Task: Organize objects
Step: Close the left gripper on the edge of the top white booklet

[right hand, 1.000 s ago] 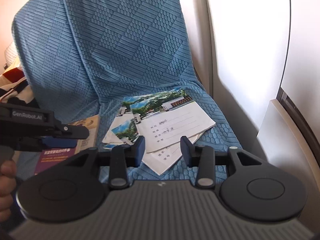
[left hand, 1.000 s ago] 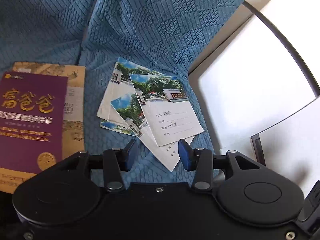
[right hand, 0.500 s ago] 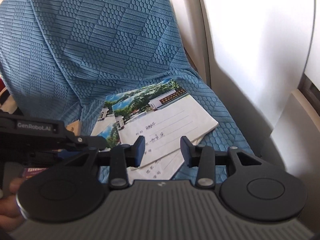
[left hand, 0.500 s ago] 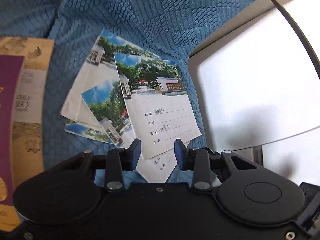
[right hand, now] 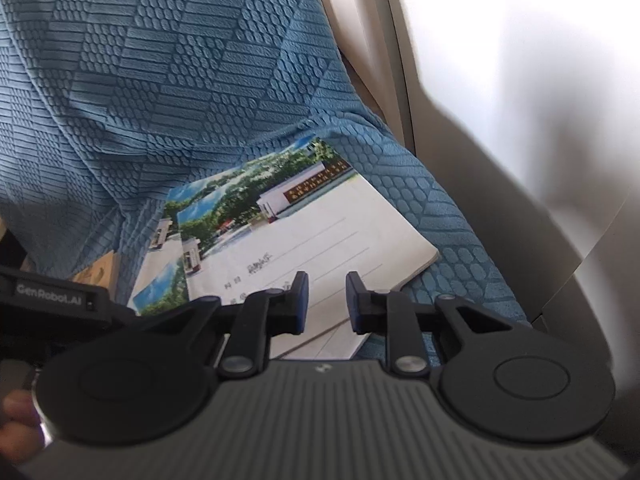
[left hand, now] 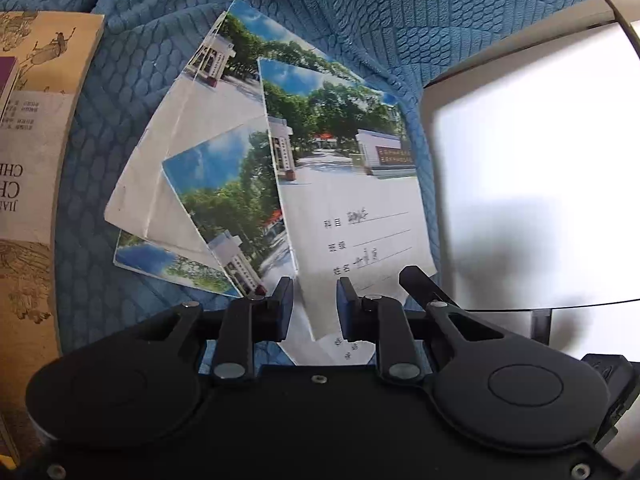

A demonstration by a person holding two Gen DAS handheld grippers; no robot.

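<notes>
1. We found the top notebook (left hand: 352, 200) lying on a fanned pile of notebooks (left hand: 192, 184) on the seat cover (left hand: 400, 20).
2. We saw the pile sitting close to the cover's right edge, beside the armrest (left hand: 520, 160).
3. We noted a book (left hand: 32, 184) lying left of the pile, apart from it.

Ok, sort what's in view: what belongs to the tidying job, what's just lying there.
Job:
- fanned pile of photo-cover notebooks
- tan book, purple book on it
- left gripper, right gripper, fingers closing over the top notebook

Lying about:
- blue seat cover
- white armrest
</notes>
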